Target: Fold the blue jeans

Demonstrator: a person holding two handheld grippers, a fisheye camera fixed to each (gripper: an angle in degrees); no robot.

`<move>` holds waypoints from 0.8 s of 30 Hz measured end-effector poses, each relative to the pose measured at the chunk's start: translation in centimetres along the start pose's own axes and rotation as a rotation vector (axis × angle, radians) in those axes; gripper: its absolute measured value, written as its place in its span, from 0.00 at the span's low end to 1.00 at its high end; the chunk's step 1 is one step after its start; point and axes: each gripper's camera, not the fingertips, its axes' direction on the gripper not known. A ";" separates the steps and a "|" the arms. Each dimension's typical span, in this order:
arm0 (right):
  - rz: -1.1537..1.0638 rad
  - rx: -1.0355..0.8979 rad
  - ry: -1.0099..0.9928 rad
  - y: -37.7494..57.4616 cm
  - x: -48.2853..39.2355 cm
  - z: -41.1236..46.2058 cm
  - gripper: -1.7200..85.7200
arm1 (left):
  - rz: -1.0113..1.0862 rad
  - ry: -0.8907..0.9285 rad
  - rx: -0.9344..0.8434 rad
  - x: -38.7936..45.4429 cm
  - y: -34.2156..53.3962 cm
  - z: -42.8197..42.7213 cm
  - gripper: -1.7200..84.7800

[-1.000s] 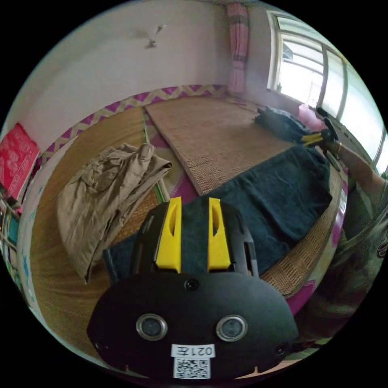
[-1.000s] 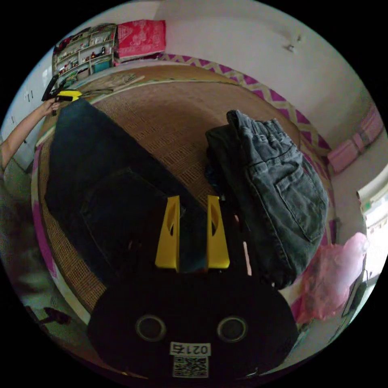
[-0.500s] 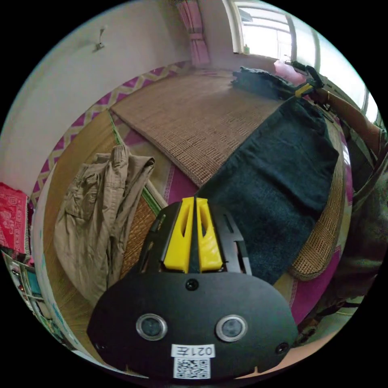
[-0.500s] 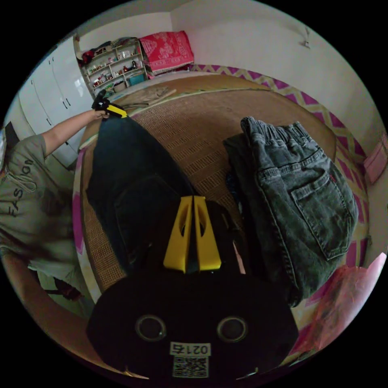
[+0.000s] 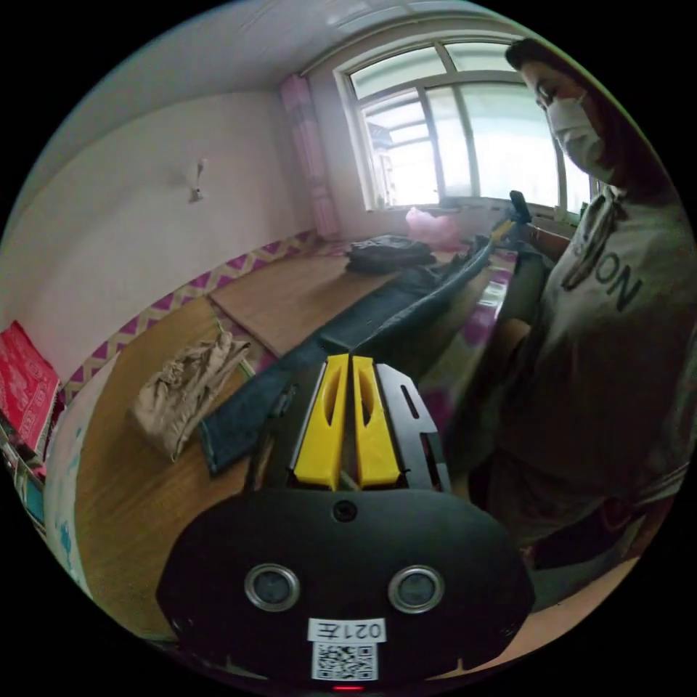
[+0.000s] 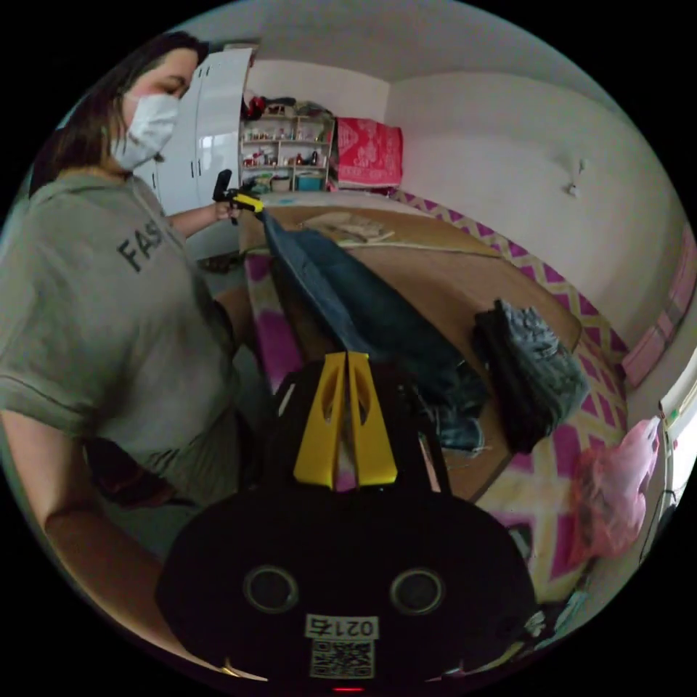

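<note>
The blue jeans (image 5: 392, 312) hang stretched between my two grippers, lifted above the woven mat (image 5: 290, 290). My left gripper (image 5: 346, 359) is shut on one end of them, its yellow jaws pressed together. In the right gripper view the jeans (image 6: 348, 298) run from my right gripper (image 6: 347, 356), shut on the other end, up to the left gripper (image 6: 243, 200) at the far side. The right gripper (image 5: 508, 225) also appears far off in the left gripper view, by the window. One hem (image 5: 218, 443) trails on the mat.
Crumpled khaki trousers (image 5: 189, 388) lie left of the jeans. A folded pile of dark grey jeans (image 6: 530, 363) sits on the mat beside a pink bag (image 6: 610, 486). The person (image 6: 109, 312) stands along the bed's edge. Shelves (image 6: 287, 156) and a cupboard stand behind.
Both grippers went from open to shut on the jeans' ends, then rose, lifting the jeans off the mat and pulling them taut. Both cameras swung up, bringing the person into view.
</note>
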 end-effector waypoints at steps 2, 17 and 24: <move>0.015 -0.078 0.001 2.2 -3.2 0.7 0.01 | -0.039 0.038 -0.031 1.6 2.3 -0.9 0.01; 0.382 -0.059 -0.096 12.5 -3.0 3.8 0.03 | -0.519 0.123 0.103 1.1 12.9 -6.2 0.02; 0.433 -0.046 -0.089 13.4 -1.8 2.4 0.04 | -0.926 -0.398 -0.020 -5.7 15.5 -11.3 0.12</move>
